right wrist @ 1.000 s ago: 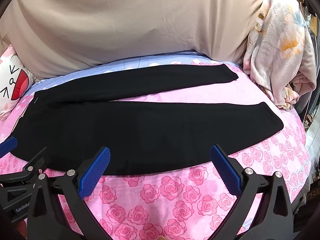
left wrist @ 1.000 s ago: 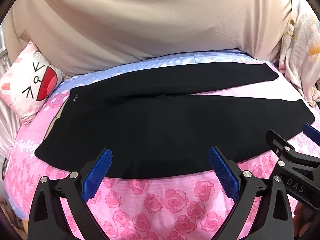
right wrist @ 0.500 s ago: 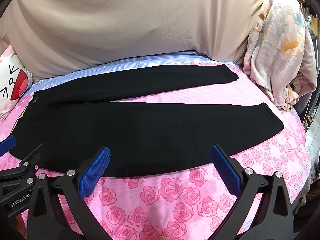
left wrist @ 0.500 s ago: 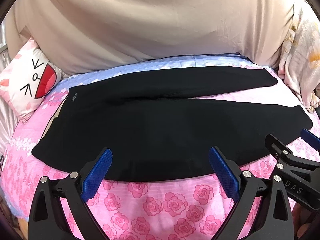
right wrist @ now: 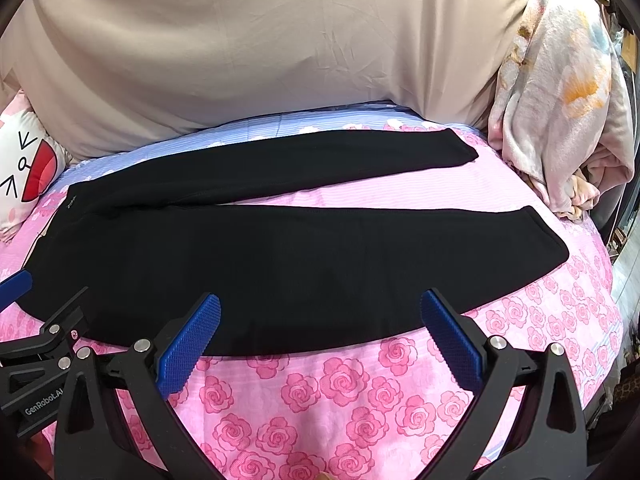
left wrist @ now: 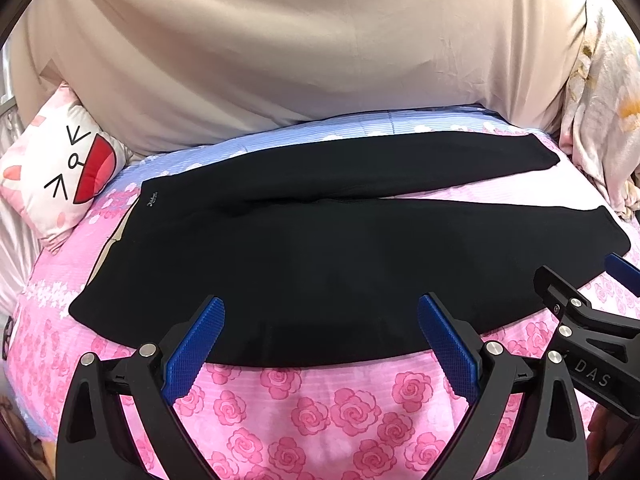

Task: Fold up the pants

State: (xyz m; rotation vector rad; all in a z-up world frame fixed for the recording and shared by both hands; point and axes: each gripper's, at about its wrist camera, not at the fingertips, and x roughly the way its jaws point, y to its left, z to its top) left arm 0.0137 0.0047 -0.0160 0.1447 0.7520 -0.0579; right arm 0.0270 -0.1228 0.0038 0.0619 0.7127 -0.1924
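Above the pants' near edge, left tool and right tool hover side by side, jaws spread wide

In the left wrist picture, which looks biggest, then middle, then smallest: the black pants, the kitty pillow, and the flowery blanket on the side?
1. black pants, biggest by far.
2. kitty pillow and flowery blanket look about alike. The picture's edge cuts the blanket off, so I can't rank those two.

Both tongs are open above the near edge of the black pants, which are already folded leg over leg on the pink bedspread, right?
Not folded: in the right wrist view the black pants lie spread, legs apart. Left tongs and right tongs are open; pink bedspread correct.
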